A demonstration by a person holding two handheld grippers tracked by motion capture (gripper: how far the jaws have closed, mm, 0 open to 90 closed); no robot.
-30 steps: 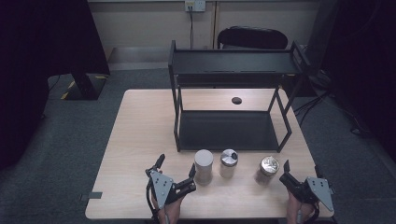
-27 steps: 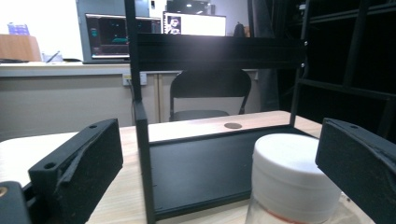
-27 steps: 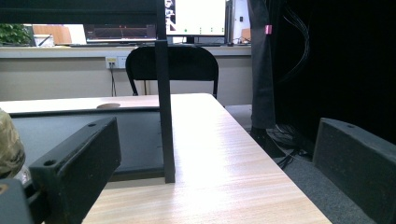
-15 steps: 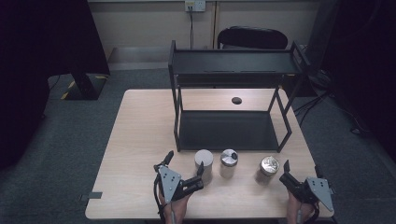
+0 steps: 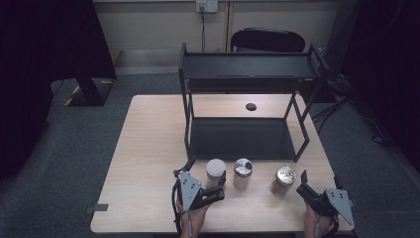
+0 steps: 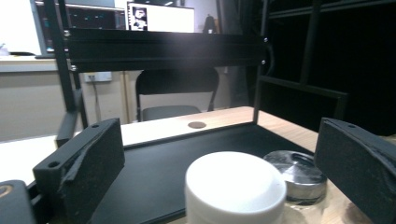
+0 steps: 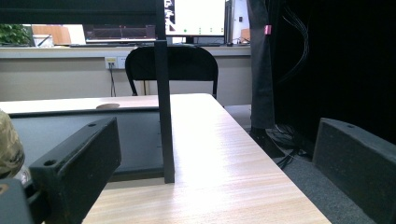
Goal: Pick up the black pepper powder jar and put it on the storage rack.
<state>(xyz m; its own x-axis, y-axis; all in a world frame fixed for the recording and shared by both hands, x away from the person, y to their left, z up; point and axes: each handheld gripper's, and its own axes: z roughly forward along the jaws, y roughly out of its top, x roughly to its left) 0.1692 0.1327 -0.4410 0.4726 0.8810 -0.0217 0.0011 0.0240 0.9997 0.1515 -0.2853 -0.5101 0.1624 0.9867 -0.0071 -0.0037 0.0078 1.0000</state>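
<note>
Left tongs point(image 5: 218, 186) gape wide w/ jaws either side of the white-lidded jar point(image 5: 215, 172), prob lining up a grab, jar upright, long axis vertical, lid up, on surface point(image 5: 148, 163) just in front of black shelf point(image 5: 237, 139); right tongs point(image 5: 306, 187) wide, empty.

Beyond the tongs: a dark padded chair point(image 5: 268, 39) against the beige wall point(image 5: 158, 25), on grey carpet point(image 5: 74, 144).
</note>
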